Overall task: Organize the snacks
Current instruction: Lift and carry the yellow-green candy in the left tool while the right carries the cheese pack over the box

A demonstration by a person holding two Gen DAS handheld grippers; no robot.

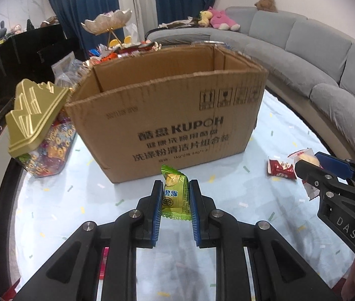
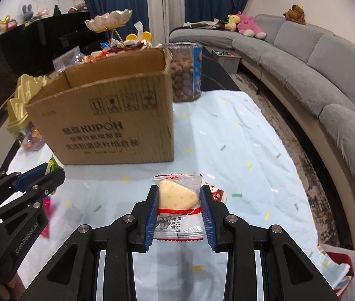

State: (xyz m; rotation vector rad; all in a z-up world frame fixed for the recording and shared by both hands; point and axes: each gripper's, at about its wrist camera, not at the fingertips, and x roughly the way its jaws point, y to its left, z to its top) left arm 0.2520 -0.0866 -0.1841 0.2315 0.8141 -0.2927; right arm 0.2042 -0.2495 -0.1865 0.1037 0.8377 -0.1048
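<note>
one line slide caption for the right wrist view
Right gripper holds a clear-wrapped pastry before the open cardboard box.

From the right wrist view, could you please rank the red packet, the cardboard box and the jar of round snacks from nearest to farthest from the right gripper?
1. Red packet: on the cloth just past the right gripper, slightly right.
2. Cardboard box: farther back, to the left.
3. Jar of round snacks: farthest, behind the box's right corner.
</note>
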